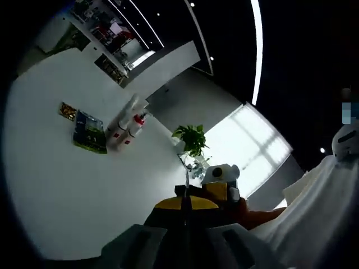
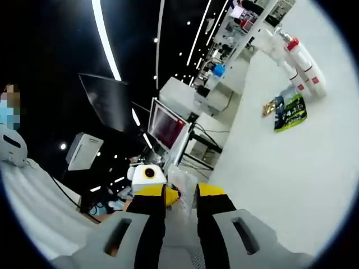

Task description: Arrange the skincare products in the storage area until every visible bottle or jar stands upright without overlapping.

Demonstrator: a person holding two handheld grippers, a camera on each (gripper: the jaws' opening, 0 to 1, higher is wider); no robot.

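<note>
Two white bottles with red labels [image 1: 126, 130] [image 2: 300, 61] stand close together far out on the white table [image 1: 61, 190] [image 2: 291, 185]; one has a red cap. My left gripper [image 1: 185, 203] is shut, and a thin clear plastic item [image 1: 189, 163] rises from the seam between its yellow tips. The right gripper [image 2: 180, 196] is shut on the same kind of clear plastic item [image 2: 183, 188], which sits between its yellow tips. Both grippers hang off the table's edge, close to each other and far from the bottles.
A green packet [image 1: 90, 133] [image 2: 291, 112] and a small gold packet [image 1: 68, 110] [image 2: 269, 107] lie beside the bottles. A potted plant [image 1: 192, 139] stands past the table edge. Monitors [image 2: 165, 126] and shelves lie behind. A person's white sleeve [image 1: 314, 213] [image 2: 28, 196] is near.
</note>
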